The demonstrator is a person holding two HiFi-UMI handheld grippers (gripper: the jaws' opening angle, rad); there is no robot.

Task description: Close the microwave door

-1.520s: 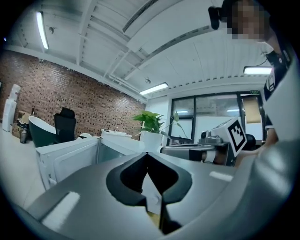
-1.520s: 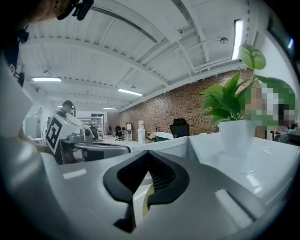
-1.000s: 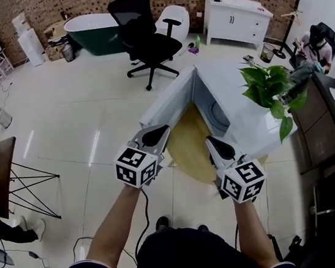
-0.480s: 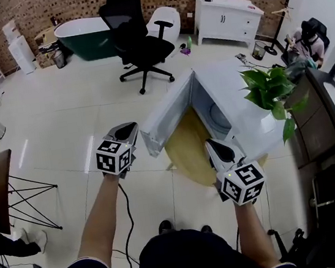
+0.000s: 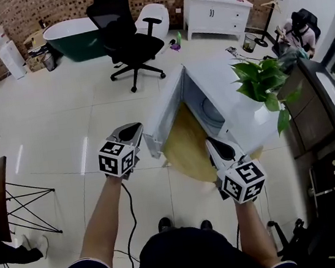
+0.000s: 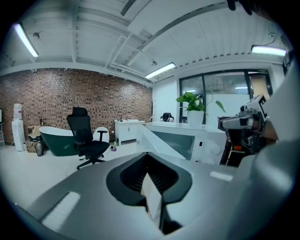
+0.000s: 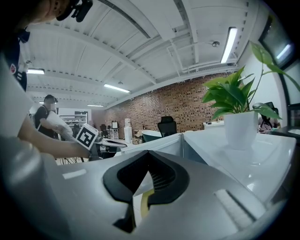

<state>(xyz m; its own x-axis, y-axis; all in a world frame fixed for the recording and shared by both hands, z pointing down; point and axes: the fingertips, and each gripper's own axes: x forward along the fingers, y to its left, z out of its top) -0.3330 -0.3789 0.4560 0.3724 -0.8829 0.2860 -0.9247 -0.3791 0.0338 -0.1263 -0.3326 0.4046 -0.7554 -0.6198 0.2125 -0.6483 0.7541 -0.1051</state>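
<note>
beside microwave door (image 5: 166,113) (open) hovers left hand-held gripper (image 5: 128,130).

L hand-held gripper (image 5: 136,128) closed; R (image 5: 212,144) too

One microwave (image 5: 219,86), one potted plant (image 5: 262,83), one office chair (image 5: 121,34), one bathtub (image 5: 72,37), one white cabinet (image 5: 217,9), two tools: left tool (image 5: 134,128), right tool (image 5: 213,144).
</note>
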